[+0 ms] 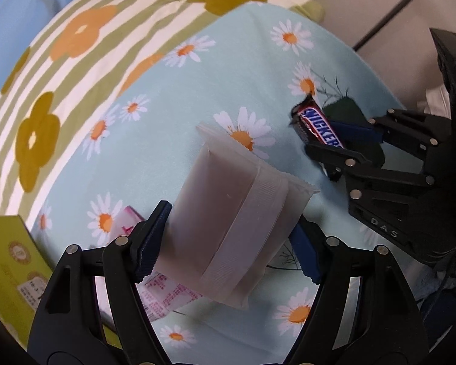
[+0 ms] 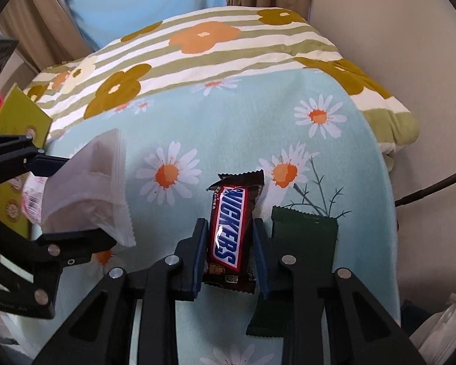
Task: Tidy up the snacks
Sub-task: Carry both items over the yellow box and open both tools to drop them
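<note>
Left wrist view: left gripper point(image 1: 228, 237) is closed down on a frosted white snack pouch point(image 1: 228, 213), blue pads on its two long edges, pouch lifted clear of the daisy bedsheet point(image 1: 173, 115). Pouch looks light and soft, film likely slick, so hold across the flat body, not the crimped ends; hard squeeze may crush the contents. Below it on the sheet: a pink-printed packet point(image 1: 167, 295), and beside that a yellow-green box point(image 1: 9, 273). Right of the pouch, the right gripper point(image 1: 334, 140) pinches a Snickers bar point(image 1: 317, 126). Right wrist view: right gripper point(image 2: 229, 243), jaws narrow, clamps the Snickers bar point(image 2: 228, 231) by its long sides near the rear half; bar sits just above the daisy bedsheet point(image 2: 228, 115), can't tell if touching. Bar is small, fairly stiff, glossy wrapper, so mid-body grip is right. Dark green wrapper point(image 2: 291, 258) lies just right of the bar.
</note>
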